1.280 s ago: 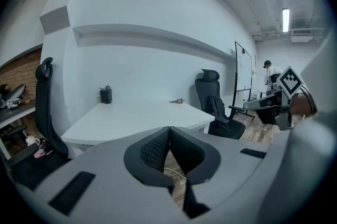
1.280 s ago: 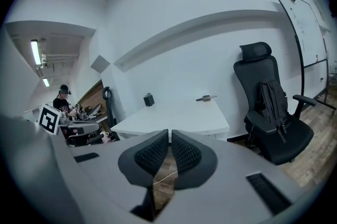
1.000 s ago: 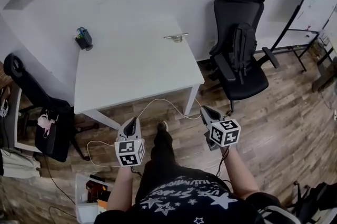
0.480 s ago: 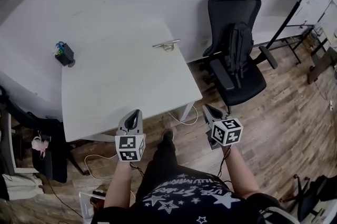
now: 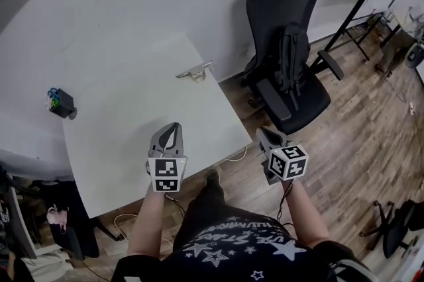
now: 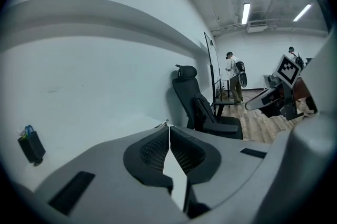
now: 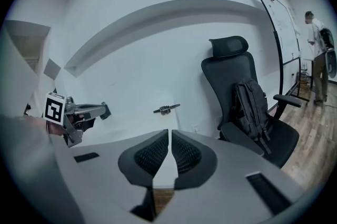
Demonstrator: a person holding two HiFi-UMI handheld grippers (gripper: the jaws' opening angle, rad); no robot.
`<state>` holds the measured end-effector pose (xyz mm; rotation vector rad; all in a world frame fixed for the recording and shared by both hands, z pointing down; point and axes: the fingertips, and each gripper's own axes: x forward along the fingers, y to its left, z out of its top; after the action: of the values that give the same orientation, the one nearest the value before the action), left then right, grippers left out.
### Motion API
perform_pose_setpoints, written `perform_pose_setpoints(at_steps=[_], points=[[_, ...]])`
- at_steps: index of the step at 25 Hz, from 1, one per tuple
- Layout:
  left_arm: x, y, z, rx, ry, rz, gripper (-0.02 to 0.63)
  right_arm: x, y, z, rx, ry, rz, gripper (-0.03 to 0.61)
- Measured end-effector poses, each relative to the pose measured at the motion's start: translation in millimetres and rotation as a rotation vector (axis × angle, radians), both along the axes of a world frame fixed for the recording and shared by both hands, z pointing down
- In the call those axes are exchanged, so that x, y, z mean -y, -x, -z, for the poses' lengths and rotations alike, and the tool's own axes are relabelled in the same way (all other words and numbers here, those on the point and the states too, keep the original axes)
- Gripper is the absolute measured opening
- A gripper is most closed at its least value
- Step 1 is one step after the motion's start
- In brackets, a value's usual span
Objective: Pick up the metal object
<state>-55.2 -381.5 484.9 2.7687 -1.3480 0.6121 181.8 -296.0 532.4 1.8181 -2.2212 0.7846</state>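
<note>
The metal object (image 5: 194, 71), a short silvery bar with a fitting in its middle, lies near the far right edge of the white table (image 5: 126, 135). My left gripper (image 5: 173, 130) is shut and empty over the table's near part, well short of the object. To its right my right gripper (image 5: 265, 134), also shut and empty, hangs over the floor beside the table's corner. From the right gripper view the metal object (image 7: 166, 109) lies ahead above the jaws, with the left gripper (image 7: 79, 112) at the left. In the left gripper view only an end of the metal object (image 6: 164, 123) peeks over the jaw tips.
A black pen holder (image 5: 63, 104) stands at the table's far left. A black office chair (image 5: 285, 69) with a backpack sits right of the table. A whiteboard stand (image 5: 361, 16) is at the far right. A white cable (image 5: 235, 156) hangs at the table's near corner. People stand far off (image 6: 234, 75).
Both grippers have moved forward toward the table. The left one was over the floor and is now over the table's near part. The metal object appears closer.
</note>
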Motion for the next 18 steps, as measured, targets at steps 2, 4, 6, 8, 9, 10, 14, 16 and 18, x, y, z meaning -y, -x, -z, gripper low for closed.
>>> perform_pose_setpoints(at_steps=[2,4,6,8,9,10,14,16,18], points=[[22.7,-12.9,0.8,0.028,-0.020,-0.025,0.021,14.1,-8.8,-0.3,-0.003,0.006,-0.023,0.049],[43.2,-26.0,-1.8,0.066,-0.035,-0.058,0.021,25.0,-17.6,-1.9,-0.005,0.014,-0.046,0.050],[62.2,-37.7,-3.3,0.105,-0.050,-0.083,0.023,34.5,-25.4,-3.3,-0.007,0.021,-0.066,0.050],[81.3,-46.7,-2.8,0.155,-0.088,-0.093,0.025,44.7,-31.5,-3.5,-0.009,0.025,-0.084,0.051],[91.1,-50.6,-2.4,0.179,-0.113,-0.094,0.033,50.2,-33.9,-3.3,-0.009,0.027,-0.091,0.050],[100.4,-54.7,-2.6,0.201,-0.135,-0.097,0.060,55.7,-35.8,-3.2,-0.010,0.028,-0.096,0.050],[131.1,-73.8,-10.0,0.263,-0.171,-0.138,0.112,76.2,-41.7,-5.9,-0.012,0.038,-0.111,0.049],[143.8,-83.6,-16.0,0.296,-0.182,-0.168,0.128,85.0,-44.7,-8.1,-0.013,0.046,-0.120,0.051],[156.4,-92.6,-23.6,0.348,-0.201,-0.194,0.145,92.9,-47.5,-10.7,-0.014,0.055,-0.128,0.050]])
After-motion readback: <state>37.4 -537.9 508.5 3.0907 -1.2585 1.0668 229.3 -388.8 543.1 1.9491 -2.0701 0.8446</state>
